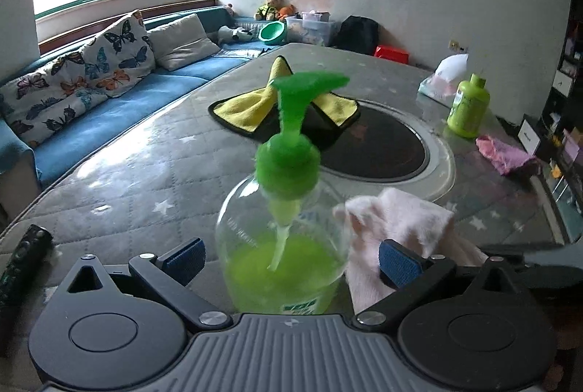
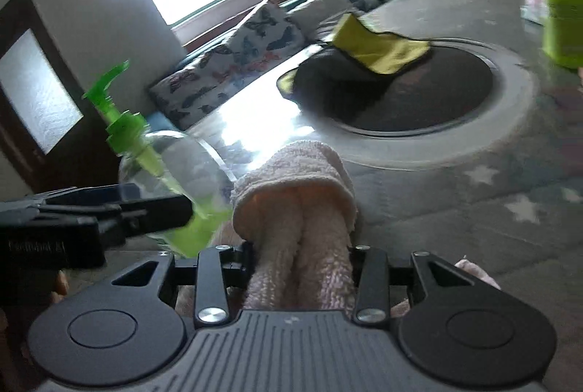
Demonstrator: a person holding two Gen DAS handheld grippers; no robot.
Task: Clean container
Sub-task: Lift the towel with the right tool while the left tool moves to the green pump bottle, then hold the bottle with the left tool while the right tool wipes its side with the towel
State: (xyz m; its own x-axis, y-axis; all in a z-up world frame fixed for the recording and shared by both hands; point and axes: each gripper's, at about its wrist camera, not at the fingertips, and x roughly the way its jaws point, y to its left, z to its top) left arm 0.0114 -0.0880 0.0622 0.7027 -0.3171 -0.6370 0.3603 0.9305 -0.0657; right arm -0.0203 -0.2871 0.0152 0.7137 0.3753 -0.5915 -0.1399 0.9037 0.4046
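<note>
The soap bottle (image 1: 282, 235) stands between the wide-spread fingers of the left hand-held gripper (image 1: 291, 262), seemingly ungripped. The right hand-held gripper (image 2: 299, 246) is clamped on a pink cloth (image 2: 295, 180) beside the glass. Wipe firmly, steadying the bottle. Motion blur hides actual contact.

We see a clear glossy plastic pump bottle (image 1: 280, 246) with a matt green plastic pump head. The pink cloth (image 2: 298, 195) looks like looped terry, rough and fluffy. The table cover (image 1: 145, 173) is quilted fabric under a shiny film. The yellow cloth (image 1: 247, 107) looks like soft microfibre. The left gripper's (image 1: 291, 259) pads (image 1: 399, 264) are ribbed blue, its body matt black plastic with bright metal rivets.
</note>
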